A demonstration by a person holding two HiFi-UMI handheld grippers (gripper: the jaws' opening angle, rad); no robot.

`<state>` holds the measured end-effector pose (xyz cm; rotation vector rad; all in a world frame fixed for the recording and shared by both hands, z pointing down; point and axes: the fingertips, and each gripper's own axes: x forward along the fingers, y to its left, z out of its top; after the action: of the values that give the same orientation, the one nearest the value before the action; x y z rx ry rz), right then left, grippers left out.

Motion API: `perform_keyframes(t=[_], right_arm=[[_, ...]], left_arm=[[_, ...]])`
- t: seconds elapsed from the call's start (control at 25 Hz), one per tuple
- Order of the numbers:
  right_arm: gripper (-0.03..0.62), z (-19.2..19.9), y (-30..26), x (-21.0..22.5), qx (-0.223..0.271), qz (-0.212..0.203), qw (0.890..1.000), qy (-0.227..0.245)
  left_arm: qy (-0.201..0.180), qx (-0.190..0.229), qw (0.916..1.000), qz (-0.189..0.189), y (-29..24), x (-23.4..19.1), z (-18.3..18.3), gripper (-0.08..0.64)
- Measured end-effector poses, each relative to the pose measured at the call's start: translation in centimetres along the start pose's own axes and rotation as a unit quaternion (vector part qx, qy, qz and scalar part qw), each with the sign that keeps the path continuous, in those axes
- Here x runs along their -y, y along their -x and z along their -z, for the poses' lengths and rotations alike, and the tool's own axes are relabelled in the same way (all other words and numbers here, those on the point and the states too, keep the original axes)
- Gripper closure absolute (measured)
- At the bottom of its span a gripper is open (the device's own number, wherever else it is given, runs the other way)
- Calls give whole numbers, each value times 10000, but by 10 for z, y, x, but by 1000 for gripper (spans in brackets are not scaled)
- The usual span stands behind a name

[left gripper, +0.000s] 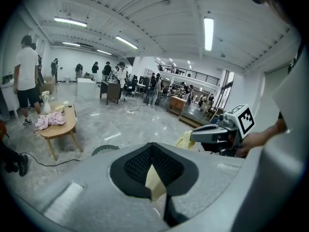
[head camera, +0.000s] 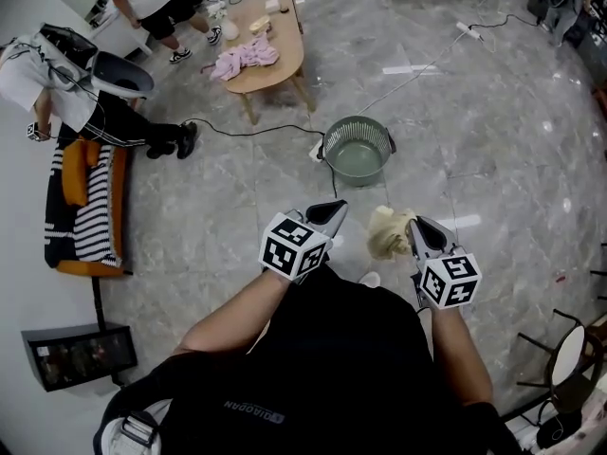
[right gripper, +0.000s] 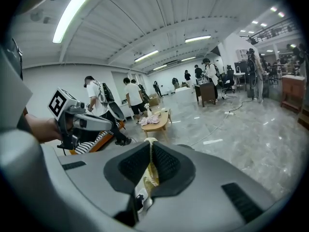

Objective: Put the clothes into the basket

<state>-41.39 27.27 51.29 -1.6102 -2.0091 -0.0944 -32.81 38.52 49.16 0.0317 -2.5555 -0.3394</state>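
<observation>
Head view showed the right gripper (head camera: pixel 415 227) clamped on a cream cloth (head camera: pixel 387 233). The left gripper (head camera: pixel 332 211) was closed on what looked like a cream scrap (left gripper: pixel 153 182). Both were short of the green basket (head camera: pixel 329 146), which looked empty. By my judgement nothing was in yet. Pink clothes (head camera: pixel 245 58) waited on the far bench (head camera: pixel 285 60).
</observation>
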Motion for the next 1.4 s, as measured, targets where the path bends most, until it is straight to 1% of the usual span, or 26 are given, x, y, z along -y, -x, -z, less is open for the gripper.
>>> perform_keyframes(t=[0.08,0.2,0.4,0.6,0.88,1.04,1.16,1.28,1.4], right_arm=[[560,-7,-14,-3,-49,28,10000,-18],[559,-14,-38,-11,-149,103,9998,-79],[558,-19,-85,-31,-317,252,9986,-335],[559,-33,-130,-37,-390,544,9963,-538],[559,-65,-186,-44,-274,956,9921,-762],[558,-85,-217,-38,-77,1175,9877,-1024],[558,-103,-241,-26,90,1352,9830,-1238],[560,-118,-260,-13,154,1468,9806,-1286],[558,-131,-281,2,153,1492,9811,-1226]], left_arm=[[82,-30,10000,23,1,-16,0,560],[94,-42,9999,138,2,-42,-5,560],[99,-101,9993,333,2,-97,-17,560],[47,-145,9982,582,-3,-151,-33,560],[43,-510,9952,837,-1,-223,-29,560],[-41,-646,9929,1000,3,-253,-25,560],[-28,-741,9924,985,2,-280,-21,560],[107,-786,9926,918,-3,-298,-18,560],[236,-780,9931,845,-10,-311,-18,560]])
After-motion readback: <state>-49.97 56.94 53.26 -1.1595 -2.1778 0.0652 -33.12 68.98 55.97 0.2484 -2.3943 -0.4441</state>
